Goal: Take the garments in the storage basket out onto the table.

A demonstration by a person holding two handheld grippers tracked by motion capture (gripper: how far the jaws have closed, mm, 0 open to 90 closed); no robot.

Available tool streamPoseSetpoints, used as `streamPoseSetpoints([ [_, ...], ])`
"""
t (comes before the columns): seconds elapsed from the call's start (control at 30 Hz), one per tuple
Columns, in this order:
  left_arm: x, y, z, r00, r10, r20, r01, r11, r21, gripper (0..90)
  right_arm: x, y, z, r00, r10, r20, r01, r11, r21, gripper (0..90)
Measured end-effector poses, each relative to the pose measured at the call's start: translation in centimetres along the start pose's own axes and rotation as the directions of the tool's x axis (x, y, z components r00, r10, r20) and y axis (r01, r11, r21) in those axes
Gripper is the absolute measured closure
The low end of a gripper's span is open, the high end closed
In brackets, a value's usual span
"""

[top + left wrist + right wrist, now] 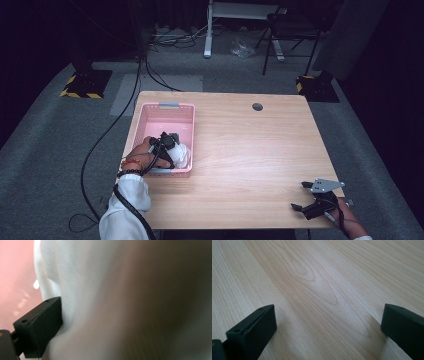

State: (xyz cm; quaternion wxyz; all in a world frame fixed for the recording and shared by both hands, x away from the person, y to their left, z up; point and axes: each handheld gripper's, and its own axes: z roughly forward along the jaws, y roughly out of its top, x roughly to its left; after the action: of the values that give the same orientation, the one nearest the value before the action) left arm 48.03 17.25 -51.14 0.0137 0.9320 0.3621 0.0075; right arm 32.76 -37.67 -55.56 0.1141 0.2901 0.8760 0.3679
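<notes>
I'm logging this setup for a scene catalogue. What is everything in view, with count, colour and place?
basket: one, pink, on the table's left side
cloth: one, white, bunched in the basket's near right corner
table: one, light wood, centre of the high view, with a round hole near its far edge
weighted stand bases: two, black with yellow stripes, on the grey floor beyond the table's far corners
cables: several, black, on the floor left of the table
left gripper: one, black, in the basket, jaws wide with cloth between them
right gripper: one, black, open, at the table's near right corner
</notes>
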Motion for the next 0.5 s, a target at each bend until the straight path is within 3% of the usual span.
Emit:
streamPoseSetpoints([
  [0.07, 0.3, -0.1, 0.0, 0.9994, -0.01, 0.033, 0.01, 0.9999, 0.001, 3.4, 0.0, 0.0, 0.0, 1.0, 0.0, 0.0, 0.0, 1.0, 0.0, 0.2],
  [0.2, 0.1, -0.3, -0.4, 0.9989, -0.001, 0.047, 0.003, 0.9995, -0.03, 12.1, 0.0, 0.0, 0.0, 1.0, 0.0, -0.001, 0.0, 1.0, 0.0, 0.2],
  [0.27, 0.3, -0.5, -0.8, 0.9985, -0.014, 0.052, 0.018, 0.9976, -0.067, 23.4, 0.0, 0.0, 0.0, 1.0, -0.001, 0.0, 0.001, 1.0, 0.0, 0.3],
  [0.33, 0.4, -0.7, -1.1, 0.9978, -0.024, 0.062, 0.029, 0.9952, -0.093, 45.4, 0.0, 0.0, 0.0, 1.0, 0.0, -0.001, 0.0, 1.0, 0.0, 0.2],
  [0.5, 0.2, -0.8, -1.2, 0.9978, -0.019, 0.064, 0.027, 0.9931, -0.114, 59.3, 0.0, 0.0, 0.0, 1.0, 0.0, -0.001, 0.0, 1.0, 0.0, 0.2],
])
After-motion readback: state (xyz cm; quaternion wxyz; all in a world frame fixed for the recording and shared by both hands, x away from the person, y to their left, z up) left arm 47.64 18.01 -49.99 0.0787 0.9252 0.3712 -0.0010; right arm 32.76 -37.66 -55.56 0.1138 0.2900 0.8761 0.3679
